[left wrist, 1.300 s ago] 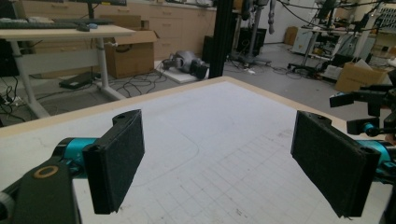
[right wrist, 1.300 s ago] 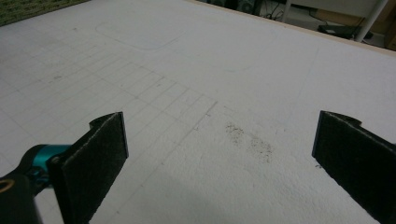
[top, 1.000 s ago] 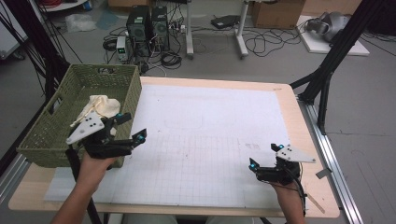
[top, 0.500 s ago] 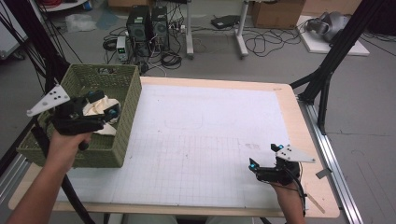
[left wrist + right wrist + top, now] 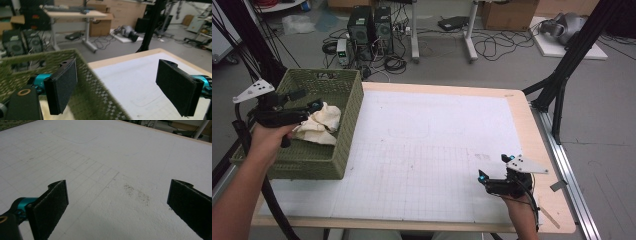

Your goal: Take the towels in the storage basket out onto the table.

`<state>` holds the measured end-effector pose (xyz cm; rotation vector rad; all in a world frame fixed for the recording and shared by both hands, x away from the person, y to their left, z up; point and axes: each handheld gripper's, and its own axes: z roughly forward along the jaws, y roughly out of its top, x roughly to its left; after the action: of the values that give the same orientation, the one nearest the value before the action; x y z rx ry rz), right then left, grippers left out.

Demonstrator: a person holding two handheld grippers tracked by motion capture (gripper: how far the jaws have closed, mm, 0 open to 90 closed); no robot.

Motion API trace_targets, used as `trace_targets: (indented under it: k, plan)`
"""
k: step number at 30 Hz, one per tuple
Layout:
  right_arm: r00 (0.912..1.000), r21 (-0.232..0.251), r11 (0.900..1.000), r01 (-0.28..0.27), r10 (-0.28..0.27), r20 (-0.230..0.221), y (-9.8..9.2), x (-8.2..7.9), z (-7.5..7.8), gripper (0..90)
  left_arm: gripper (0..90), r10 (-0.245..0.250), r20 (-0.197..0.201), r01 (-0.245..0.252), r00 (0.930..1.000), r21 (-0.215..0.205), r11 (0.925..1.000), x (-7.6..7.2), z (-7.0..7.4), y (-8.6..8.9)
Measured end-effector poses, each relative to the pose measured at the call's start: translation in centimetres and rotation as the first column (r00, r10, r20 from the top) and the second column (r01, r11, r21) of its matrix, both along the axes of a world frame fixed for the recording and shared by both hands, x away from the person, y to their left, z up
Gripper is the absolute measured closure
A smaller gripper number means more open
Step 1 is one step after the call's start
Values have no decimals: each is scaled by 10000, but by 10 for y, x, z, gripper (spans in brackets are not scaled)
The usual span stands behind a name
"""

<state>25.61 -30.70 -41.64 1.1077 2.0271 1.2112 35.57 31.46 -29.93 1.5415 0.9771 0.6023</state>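
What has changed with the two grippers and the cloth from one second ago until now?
The left gripper moved from the table's front edge leftward to above the green basket, jaws open. The cream cloth stayed in the basket. The right gripper stayed at the table's front right, open.

We recorded even, diffuse room light from overhead; the white counter (image 5: 437, 150) read bright with no glare. Shadows were soft and short. The high view was soft overall. In the left gripper view the green basket (image 5: 100, 100) wall was motion-blurred and the near fingers (image 5: 62, 87) slightly out of focus. The right gripper view was sharp on the grid, softer toward the far edge.
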Motion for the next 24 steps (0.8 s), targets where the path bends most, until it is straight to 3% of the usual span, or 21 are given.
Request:
trace_targets:
  k: [2,3,6,11,12,13,14,15,16,17,18,19,20,21,24]
  plan:
    - [10000,6,10000,7,-7,1,0,0,0,27,177,126,-223,-124,9997,83,9999,5,-3,3]
    - [10000,18,10000,24,-24,-17,0,0,0,27,177,443,-606,-427,9972,276,9987,15,-10,7]
    - [10000,49,10000,67,-67,-69,0,0,-1,27,178,686,-909,-655,9935,363,9972,23,-16,11]
    - [10000,-18,10000,77,-77,-35,-2,1,-2,27,180,1290,-1660,-1196,9776,656,9907,43,-31,20]
    - [9999,-6,10000,91,-91,-75,-2,1,-2,27,180,1696,-2018,-1551,9646,858,9842,52,-39,24]
    - [9999,6,9999,113,-113,-74,-2,1,-2,27,181,1696,-2018,-1551,9646,858,9842,52,-39,24]
    - [9999,-2,9999,125,-125,-72,-2,1,-2,27,184,1874,-2179,-1711,9578,916,9810,55,-42,26]
    - [9999,7,9999,137,-137,-81,-2,1,-2,27,187,2172,-2552,-1946,9422,1110,9746,62,-49,29]
    - [9999,7,9999,137,-137,-81,-2,1,-2,27,203,2172,-2552,-1946,9422,1110,9746,62,-49,29]
    - [9998,-8,9999,155,-155,-108,-3,0,-2,27,224,2360,-2963,-2031,9255,1377,9694,67,-55,29]
    - [9998,24,9998,177,-177,-135,-3,0,-2,27,231,2360,-2963,-2031,9255,1377,9694,67,-55,29]
    - [9998,27,9998,176,-176,-137,-4,0,-2,27,231,2446,-3083,-2031,9193,1605,9659,69,-58,29]
    - [9997,19,9998,188,-188,-150,-4,0,-2,27,231,2557,-3112,-2041,9153,1890,9605,71,-60,28]
    - [9998,-17,9998,176,-176,-79,-5,0,-3,27,231,2761,-3164,-2092,9075,2296,9505,72,-64,29]
    - [9997,-4,9998,190,-190,-129,-5,0,-3,27,232,2971,-3255,-2200,8977,2532,9421,73,-67,31]
